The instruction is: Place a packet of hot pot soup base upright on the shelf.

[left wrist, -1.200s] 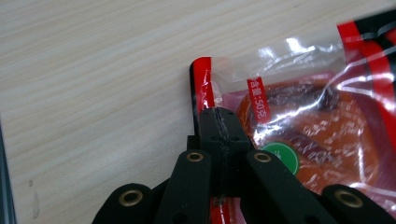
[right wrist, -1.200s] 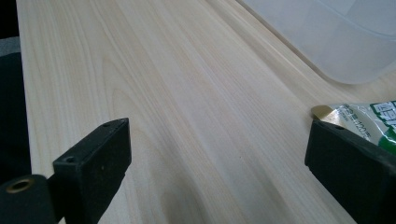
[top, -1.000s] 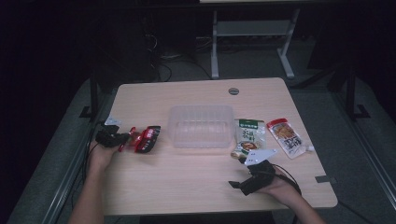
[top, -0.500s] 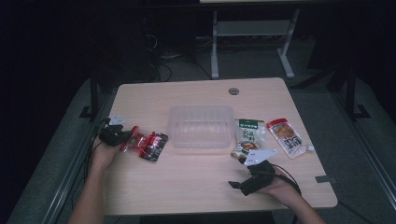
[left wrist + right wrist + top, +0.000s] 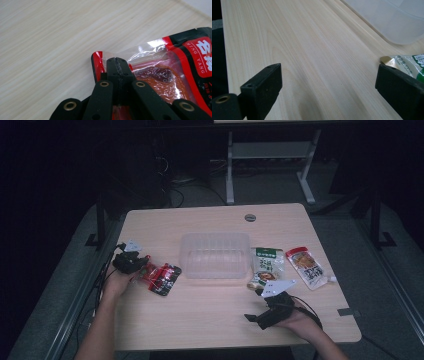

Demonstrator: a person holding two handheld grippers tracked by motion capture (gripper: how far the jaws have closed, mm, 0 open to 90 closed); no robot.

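Your left gripper pinches the red snack packet, printed "MING YANG", at its clear corner, centre frame; your right gripper gapes wide.

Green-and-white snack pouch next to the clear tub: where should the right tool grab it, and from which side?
Take the green-and-white flat snack pouch by its near bottom edge, coming from the person's side. It lies flat on the pale wooden table, so only a thin sealed edge likely fits between the jaws. The right tool is open just short of that corner, and the clear plastic tub crowds the pouch's left side.
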